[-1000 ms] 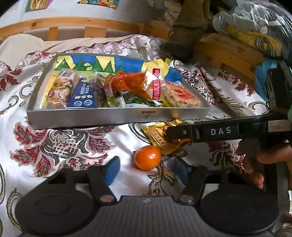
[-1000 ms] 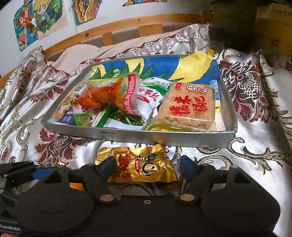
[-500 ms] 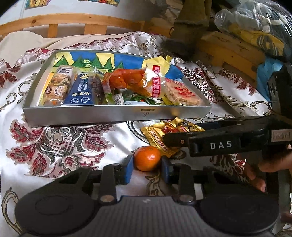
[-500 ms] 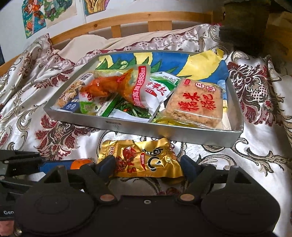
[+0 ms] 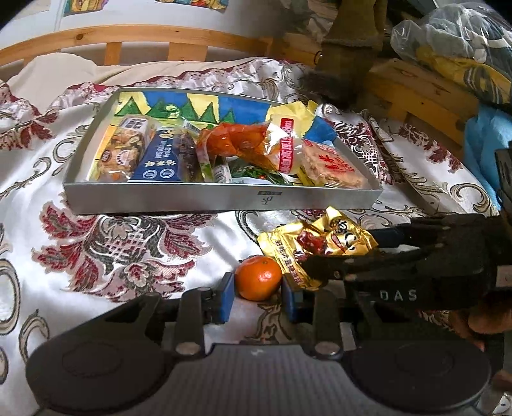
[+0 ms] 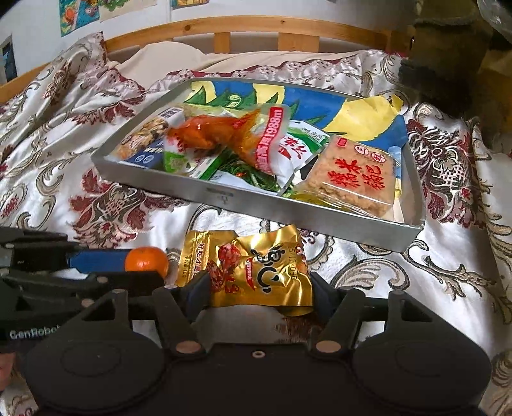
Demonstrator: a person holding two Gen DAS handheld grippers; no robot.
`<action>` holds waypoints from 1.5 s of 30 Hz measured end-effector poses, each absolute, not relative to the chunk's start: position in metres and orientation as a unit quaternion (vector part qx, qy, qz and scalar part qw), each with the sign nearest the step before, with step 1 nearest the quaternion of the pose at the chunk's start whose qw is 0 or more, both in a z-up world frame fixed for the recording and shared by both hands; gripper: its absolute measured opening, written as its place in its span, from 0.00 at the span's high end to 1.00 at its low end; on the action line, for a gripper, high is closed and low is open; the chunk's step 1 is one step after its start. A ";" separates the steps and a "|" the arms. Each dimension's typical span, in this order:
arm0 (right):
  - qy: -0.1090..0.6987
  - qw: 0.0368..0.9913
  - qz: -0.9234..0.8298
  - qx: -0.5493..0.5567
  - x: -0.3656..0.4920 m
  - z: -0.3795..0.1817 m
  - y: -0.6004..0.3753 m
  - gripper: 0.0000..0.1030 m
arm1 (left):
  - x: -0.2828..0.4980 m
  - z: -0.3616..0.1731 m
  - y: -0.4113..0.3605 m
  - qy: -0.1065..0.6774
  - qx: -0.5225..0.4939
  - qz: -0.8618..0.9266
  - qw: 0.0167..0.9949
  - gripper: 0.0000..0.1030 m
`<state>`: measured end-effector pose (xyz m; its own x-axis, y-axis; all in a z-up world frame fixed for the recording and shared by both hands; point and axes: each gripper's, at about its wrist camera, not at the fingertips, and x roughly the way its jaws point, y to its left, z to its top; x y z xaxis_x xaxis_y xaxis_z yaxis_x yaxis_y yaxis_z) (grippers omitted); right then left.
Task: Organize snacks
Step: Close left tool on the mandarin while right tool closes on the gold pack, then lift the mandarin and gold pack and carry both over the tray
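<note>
1. Your left gripper (image 5: 257, 296) has its blue-padded fingers (image 5: 226, 297) closed in on the small round orange mandarin (image 5: 258, 277), a pad touching each side; the fruit sits on the floral satin bedspread (image 5: 105, 243).
2. Your right gripper (image 6: 260, 294) grips the crinkled gold foil snack packet (image 6: 249, 268) between narrowed jaws, its near end pinched and its far end free, just beside the mandarin.
3. Beyond both, the shallow silver metal tray (image 5: 224, 200) lies on the bedspread, close to the packet.
4. In it lie a red-lettered puffed-rice cake pack (image 6: 355, 172), an orange-red vacuum-packed meat pouch (image 5: 243, 144) and a navy snack packet (image 5: 160, 160).
5. Farthest stands the wooden bed rail (image 6: 256, 30).
</note>
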<state>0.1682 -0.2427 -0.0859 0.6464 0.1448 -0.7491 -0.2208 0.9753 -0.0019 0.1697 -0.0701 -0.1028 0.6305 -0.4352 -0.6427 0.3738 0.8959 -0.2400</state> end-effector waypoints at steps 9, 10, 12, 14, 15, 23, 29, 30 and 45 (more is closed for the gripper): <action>0.408 0.907 0.091 -0.053 0.156 -0.079 -0.242 0.54 | 0.156 -0.095 -0.066 0.362 -0.045 -0.210 0.907 0.67; 0.408 0.907 0.090 -0.056 0.155 -0.078 -0.241 0.55 | 0.155 -0.094 -0.066 0.361 -0.046 -0.209 0.908 0.67; 0.406 0.908 0.089 -0.060 0.152 -0.075 -0.240 0.59 | 0.153 -0.092 -0.066 0.360 -0.048 -0.209 0.908 0.67; 0.404 0.909 0.086 -0.059 0.149 -0.071 -0.240 0.63 | 0.149 -0.088 -0.065 0.358 -0.048 -0.206 0.910 0.67; 0.402 0.910 0.085 -0.058 0.147 -0.069 -0.239 0.69 | 0.148 -0.086 -0.065 0.356 -0.047 -0.206 0.910 0.67; 0.379 0.920 0.087 -0.052 0.122 -0.047 -0.232 0.84 | 0.126 -0.068 -0.065 0.344 -0.027 -0.204 0.916 0.67; 0.342 0.934 0.093 -0.036 0.095 -0.024 -0.229 0.90 | 0.108 -0.048 -0.060 0.329 -0.025 -0.194 0.924 0.67; 0.335 0.937 0.095 -0.032 0.091 -0.020 -0.228 0.90 | 0.106 -0.044 -0.059 0.325 -0.024 -0.192 0.926 0.67; 0.175 0.981 0.086 -0.021 0.044 0.025 -0.220 0.90 | 0.091 0.000 -0.055 0.285 -0.020 -0.181 0.941 0.67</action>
<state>0.0443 -0.2202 0.0250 0.9240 0.1610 -0.3469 -0.1757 0.9844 -0.0111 0.0908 -0.0550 0.0002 0.7723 -0.3526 -0.5285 0.3300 0.9335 -0.1405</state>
